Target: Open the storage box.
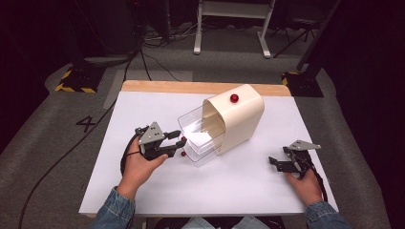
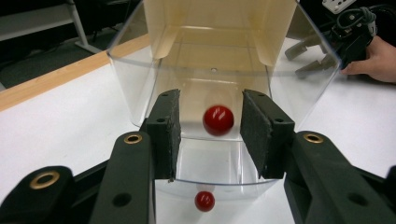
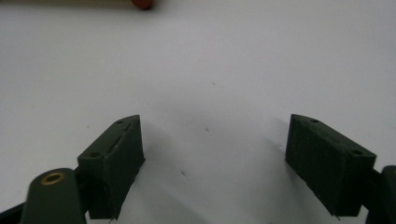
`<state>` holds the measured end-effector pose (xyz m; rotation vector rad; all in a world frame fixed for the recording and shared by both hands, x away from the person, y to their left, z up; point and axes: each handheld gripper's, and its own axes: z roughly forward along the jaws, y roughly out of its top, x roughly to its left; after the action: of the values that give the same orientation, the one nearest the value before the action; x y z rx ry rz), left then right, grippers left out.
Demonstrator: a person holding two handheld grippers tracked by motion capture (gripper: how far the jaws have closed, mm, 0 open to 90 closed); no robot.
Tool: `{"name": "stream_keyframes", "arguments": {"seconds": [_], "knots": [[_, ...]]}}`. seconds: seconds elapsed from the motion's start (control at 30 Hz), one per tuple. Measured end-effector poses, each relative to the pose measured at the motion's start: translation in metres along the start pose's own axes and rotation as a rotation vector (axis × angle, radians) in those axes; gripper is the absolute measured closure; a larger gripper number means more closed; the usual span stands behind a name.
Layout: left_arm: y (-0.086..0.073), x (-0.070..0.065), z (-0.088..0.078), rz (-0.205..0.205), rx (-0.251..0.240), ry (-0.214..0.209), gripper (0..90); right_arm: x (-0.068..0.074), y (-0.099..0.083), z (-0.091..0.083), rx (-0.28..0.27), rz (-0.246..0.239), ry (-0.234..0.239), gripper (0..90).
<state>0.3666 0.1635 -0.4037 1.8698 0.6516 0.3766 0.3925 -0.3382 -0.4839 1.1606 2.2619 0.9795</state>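
In the centre of the high view a cream-coloured plastic box with a rounded top (image 1: 236, 121) stands on the white desk (image 1: 153, 191). A clear plastic drawer (image 1: 200, 136) is pulled out of it toward the lower left of the frame. A small red round knob (image 1: 234, 98) sits on the top of the box.

The left hand-held gripper (image 1: 176, 142) is at the front of the drawer. Its jaws are spread, and a glossy red ball (image 2: 218, 120) is between the pads, touching neither. A second small red ball (image 2: 204, 200) lies on the desk just beside the drawer front.

The right hand-held gripper (image 1: 275, 163) rests at the lower right of the high view, well apart from the box, with its jaws spread over the bare desk.
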Motion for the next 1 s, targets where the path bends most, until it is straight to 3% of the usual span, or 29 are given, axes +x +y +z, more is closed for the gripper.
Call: {"name": "stream_keyframes", "arguments": {"seconds": [0.07,0.37,0.47,0.63,0.8,1.0], "knots": [[-0.002,0.003,-0.004,-0.011,-0.001,0.011,53.2,0.000,0.000,0.000,0.000,0.000,0.000,19.5],[-0.010,0.005,-0.016,-0.038,0.010,0.038,49.7,0.000,0.000,0.000,0.000,-0.001,0.001,19.9],[-0.013,0.006,-0.025,-0.041,0.018,0.074,47.5,0.000,0.000,0.000,0.000,-0.001,0.001,19.9],[-0.021,0.007,-0.047,-0.046,0.063,0.123,44.0,0.000,0.000,0.000,0.002,0.003,0.004,19.9],[-0.030,0.007,-0.058,-0.059,0.086,0.150,42.0,-0.001,0.000,0.000,0.002,0.005,0.005,19.9],[-0.045,0.009,-0.069,-0.078,0.147,0.176,38.9,-0.001,0.000,0.000,0.004,0.006,0.008,19.9]]}}
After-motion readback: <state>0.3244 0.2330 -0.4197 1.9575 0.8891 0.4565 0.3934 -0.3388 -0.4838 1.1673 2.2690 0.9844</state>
